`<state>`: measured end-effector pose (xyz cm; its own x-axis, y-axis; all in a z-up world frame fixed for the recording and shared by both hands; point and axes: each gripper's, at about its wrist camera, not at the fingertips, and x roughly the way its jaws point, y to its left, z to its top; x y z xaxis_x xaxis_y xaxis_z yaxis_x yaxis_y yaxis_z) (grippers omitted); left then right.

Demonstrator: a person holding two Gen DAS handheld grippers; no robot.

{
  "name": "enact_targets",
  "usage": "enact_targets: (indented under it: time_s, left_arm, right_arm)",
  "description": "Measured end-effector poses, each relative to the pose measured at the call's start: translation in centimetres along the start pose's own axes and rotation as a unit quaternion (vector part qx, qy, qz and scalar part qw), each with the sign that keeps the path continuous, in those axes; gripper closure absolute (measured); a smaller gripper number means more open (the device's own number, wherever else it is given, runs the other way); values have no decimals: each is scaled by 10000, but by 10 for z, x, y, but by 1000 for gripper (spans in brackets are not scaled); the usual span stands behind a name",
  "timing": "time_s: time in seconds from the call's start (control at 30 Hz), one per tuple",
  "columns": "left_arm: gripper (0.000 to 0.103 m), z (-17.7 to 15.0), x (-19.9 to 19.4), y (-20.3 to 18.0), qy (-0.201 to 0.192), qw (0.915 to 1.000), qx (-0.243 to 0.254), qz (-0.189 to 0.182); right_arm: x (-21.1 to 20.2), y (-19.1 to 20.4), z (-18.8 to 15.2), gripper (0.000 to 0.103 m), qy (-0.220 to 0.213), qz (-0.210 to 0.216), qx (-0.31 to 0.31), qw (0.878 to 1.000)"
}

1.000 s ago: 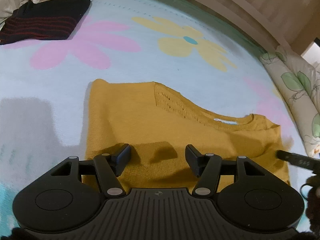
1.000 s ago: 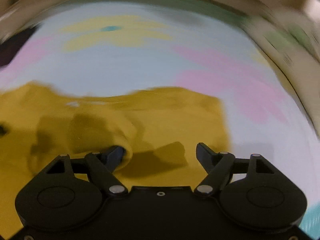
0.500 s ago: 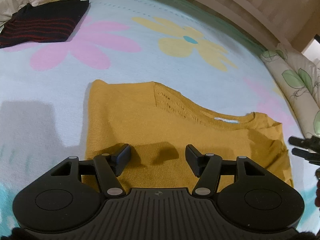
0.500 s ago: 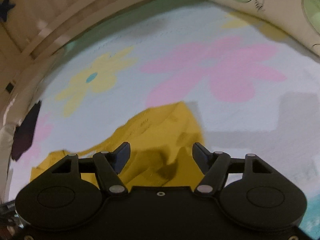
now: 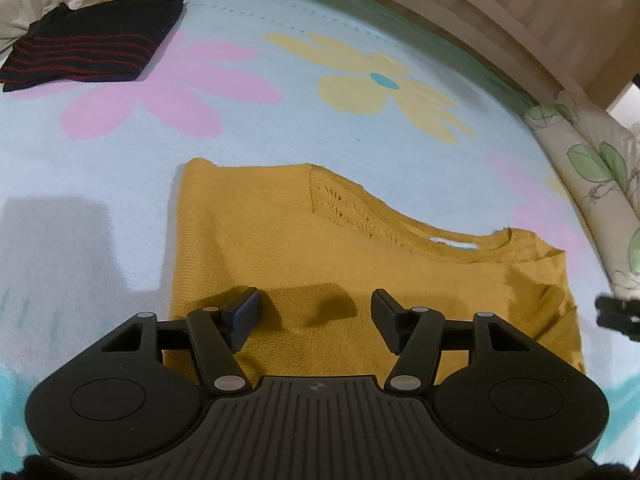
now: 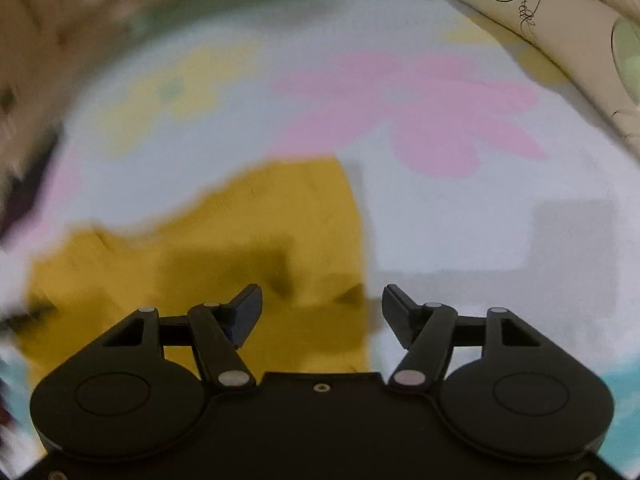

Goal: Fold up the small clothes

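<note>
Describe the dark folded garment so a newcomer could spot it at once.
Start with the pale blue flowered bedspread. Go to its far left corner, beyond the pink flower. The black garment with thin red stripes lies folded there, far darker than the yellow sweater nearer the camera.

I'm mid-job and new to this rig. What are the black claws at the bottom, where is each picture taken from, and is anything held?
Each picture comes from a camera on a hand-held gripper, looking along its two fingers. The left view shows the left gripper open above a yellow sweater, partly folded on a flowered bedsheet. A folded dark striped garment lies far left; a leaf-print pillow is at the right. The blurred right view shows the right gripper over the sweater's right edge, its jaws closing, with nothing pinched between them. Neither holds anything.
</note>
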<state>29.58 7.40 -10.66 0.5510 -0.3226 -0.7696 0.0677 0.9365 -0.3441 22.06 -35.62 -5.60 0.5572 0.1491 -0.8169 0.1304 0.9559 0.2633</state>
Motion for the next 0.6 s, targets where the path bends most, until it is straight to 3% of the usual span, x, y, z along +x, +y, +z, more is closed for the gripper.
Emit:
enact_targets:
  time_s: [0.1,0.27,0.3,0.37,0.4,0.53,0.6]
  left_arm:
    - [44,0,1,1,9,10000,9,-25]
    - [44,1,1,3,11,10000,-49,-60]
    - [44,1,1,3,8,10000,-42,-57]
    - [44,0,0,3,3,10000,-37,-53]
    - [44,0,0,3,-3,10000,-44,-58]
    - [44,1,-4,5,-77,9998,-161,-85]
    - [44,3,-8,4,-186,9996,-196,-100]
  right_arm:
    - [8,0,3,34,-81,480,416,9979]
    - [36,5,-4,38,301,472,764,9955]
    - [39,2,-4,42,346,469,866,9945]
    - [41,-2,-5,64,410,574,1032,9922]
    - [43,-3,-5,82,440,649,1080,9910]
    - [40,-4,-5,88,359,776,1007,9912]
    - [28,-3,0,88,47,976,931,9909]
